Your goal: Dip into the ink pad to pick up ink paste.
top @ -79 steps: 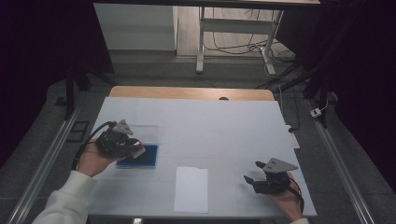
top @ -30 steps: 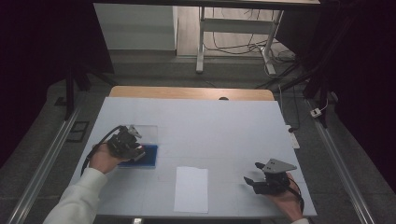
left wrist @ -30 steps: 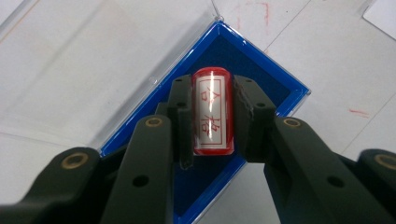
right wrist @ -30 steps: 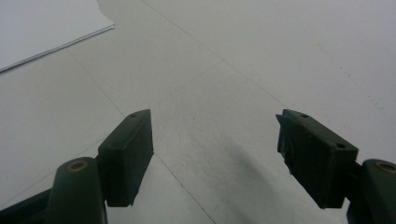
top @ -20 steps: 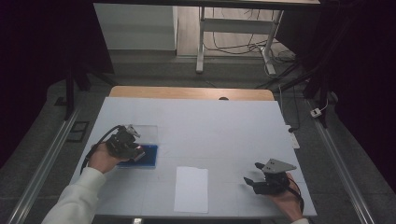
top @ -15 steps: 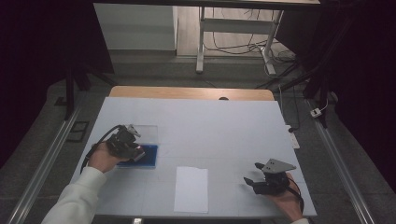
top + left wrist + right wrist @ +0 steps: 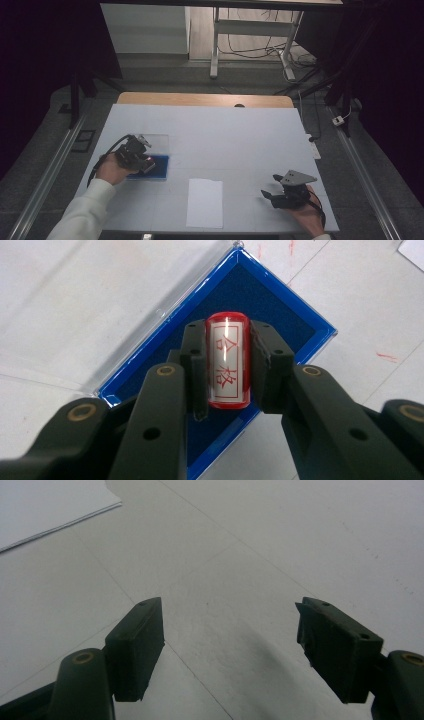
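In the high view, the left gripper (image 7: 141,161) sits at lower left over the blue ink pad (image 7: 159,167); the right gripper (image 7: 270,194) rests lower right on the white table (image 7: 240,135), a paper sheet (image 7: 205,203) between them, dark room beyond. In the left gripper view, the jaws clamp a red stamp (image 7: 228,360), a clear cylinder with red characters, at frame centre above the pad. In the right gripper view, the jaws stand wide over bare tabletop.

From my left tool's view, the stamp (image 7: 228,361) clamped between my pads covers the middle of the blue ink pad (image 7: 280,315), and my jaws cover its near corner. The stamp's lower end is out of sight. From above, my left tool (image 7: 136,152) is too small to make the stamp out. The paper sheet (image 7: 50,502) is cut off by my right tool's view.
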